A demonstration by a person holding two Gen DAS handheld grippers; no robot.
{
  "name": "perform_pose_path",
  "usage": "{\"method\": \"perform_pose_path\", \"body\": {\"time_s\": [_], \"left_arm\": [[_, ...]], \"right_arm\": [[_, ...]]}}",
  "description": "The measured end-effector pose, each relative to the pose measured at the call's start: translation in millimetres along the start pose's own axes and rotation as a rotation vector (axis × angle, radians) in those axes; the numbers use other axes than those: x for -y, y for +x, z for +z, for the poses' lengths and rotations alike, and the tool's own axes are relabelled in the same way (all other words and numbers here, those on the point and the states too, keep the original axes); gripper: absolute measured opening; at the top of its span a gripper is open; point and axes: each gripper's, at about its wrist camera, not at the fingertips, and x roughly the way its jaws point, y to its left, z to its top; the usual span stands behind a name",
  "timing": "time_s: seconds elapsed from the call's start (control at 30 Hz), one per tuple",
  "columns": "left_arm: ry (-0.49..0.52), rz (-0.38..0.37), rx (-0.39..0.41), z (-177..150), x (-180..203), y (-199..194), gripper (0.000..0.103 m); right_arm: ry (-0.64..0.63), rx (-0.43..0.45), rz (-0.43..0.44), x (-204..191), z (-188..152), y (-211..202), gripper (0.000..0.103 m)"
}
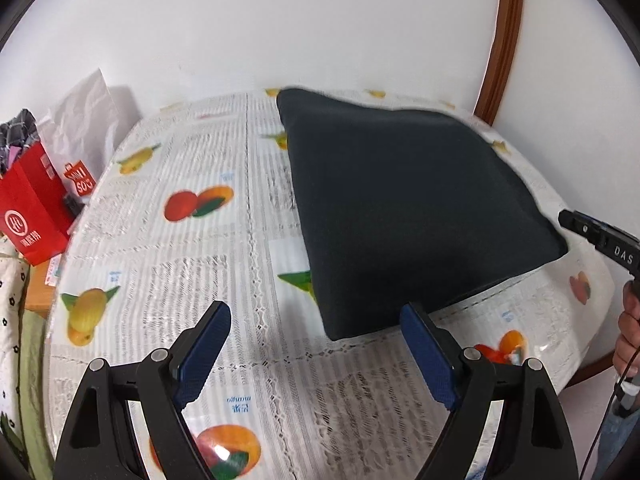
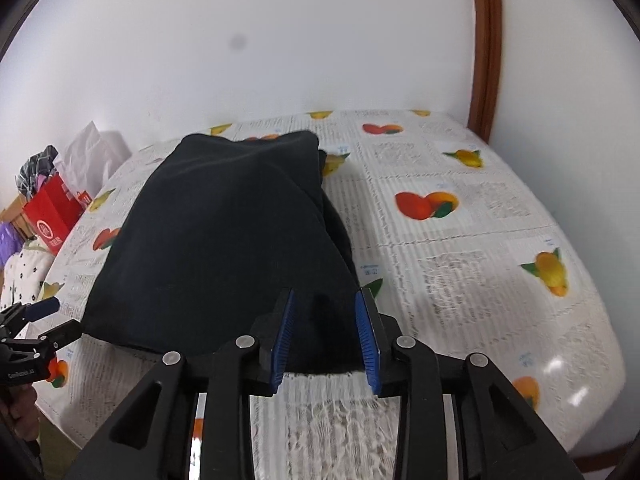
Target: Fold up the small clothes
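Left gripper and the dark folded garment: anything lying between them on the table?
Nothing; the left wrist view shows only bare fruit-print tablecloth between the open left gripper and the dark folded garment.

You face a plain white wall (image 2: 280, 40) with a brown wooden frame (image 2: 486, 40) at its right, behind a bench (image 2: 460, 280) under a fruit-printed cover, evenly lit.

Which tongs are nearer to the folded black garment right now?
Right. The right tongs straddle the black garment's near edge, pads apart and not pressing it. The left tongs hover open off its near left corner, over the fruit-print tablecloth.
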Motion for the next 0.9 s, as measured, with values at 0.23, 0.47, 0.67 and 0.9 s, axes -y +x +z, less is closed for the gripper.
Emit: {"method": "perform_pose_path", "body": {"time_s": [0.23,0.47,0.67,0.9], "left_arm": [[-0.010,0.018,0.090,3,12,-61,0.087],[-0.014,-0.003,0.140,-7,23,-110,0.090],[0.001,0.015,0.181,-17,30,-138,0.095],[-0.023,0.011,0.190,-24,26,-149,0.096]], "right_arm": [[0.023,0.041,-0.028,-8,-2,-61,0.069],[0.040,0.077,-0.021,-15,-15,-119,0.075],[0.022,0.123,-0.083,-23,-32,-155,0.100],[-0.007,0.111,-0.126,-29,-45,-165,0.102]]}}
